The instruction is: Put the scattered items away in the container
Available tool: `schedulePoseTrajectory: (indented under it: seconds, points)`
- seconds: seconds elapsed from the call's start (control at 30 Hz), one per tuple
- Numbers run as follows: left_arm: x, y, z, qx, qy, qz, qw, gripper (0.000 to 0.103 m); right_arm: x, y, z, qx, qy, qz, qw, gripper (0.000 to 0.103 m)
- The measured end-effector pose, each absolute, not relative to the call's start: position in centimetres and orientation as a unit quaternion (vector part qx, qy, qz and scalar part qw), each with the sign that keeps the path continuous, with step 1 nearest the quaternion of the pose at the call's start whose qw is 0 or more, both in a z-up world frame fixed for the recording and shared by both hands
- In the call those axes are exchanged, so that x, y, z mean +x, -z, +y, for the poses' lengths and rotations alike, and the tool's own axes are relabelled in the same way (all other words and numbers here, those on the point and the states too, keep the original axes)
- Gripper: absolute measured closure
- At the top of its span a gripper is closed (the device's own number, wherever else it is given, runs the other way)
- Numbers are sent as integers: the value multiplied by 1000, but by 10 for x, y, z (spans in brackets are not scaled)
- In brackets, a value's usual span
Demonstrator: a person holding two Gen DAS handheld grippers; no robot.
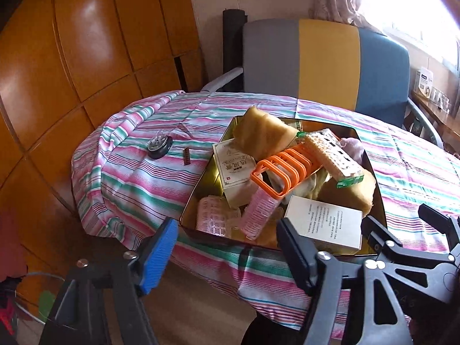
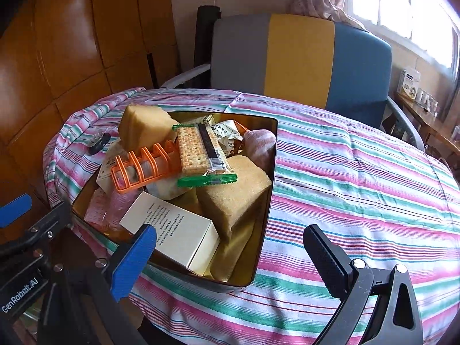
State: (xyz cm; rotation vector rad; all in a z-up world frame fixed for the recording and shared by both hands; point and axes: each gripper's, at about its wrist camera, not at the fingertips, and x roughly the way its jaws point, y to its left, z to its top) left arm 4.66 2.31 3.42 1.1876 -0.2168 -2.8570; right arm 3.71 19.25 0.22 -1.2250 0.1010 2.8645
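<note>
Jaws of your left gripper and right gripper both gape empty by the heaped tin near the worktop's front edge.

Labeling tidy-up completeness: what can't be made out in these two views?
- Black round item on the cloth: too small to identify in either view; right wrist view half hides it behind the sponge.
- Small brown stick: too small to identify, absent from right view.
- Tin bottom: buried under piled items.
</note>
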Motion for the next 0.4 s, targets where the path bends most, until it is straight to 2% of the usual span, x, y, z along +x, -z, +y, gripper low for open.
schedulePoseTrajectory:
  seconds: [0.17, 0.4]
  points:
    - [50, -35, 21, 363, 928, -73, 23, 45, 37, -3, 189, -392, -919, 26, 17, 0]
    - [43, -34, 16, 381, 923, -60, 10, 45, 38, -4, 177, -389, -921, 2, 12, 0]
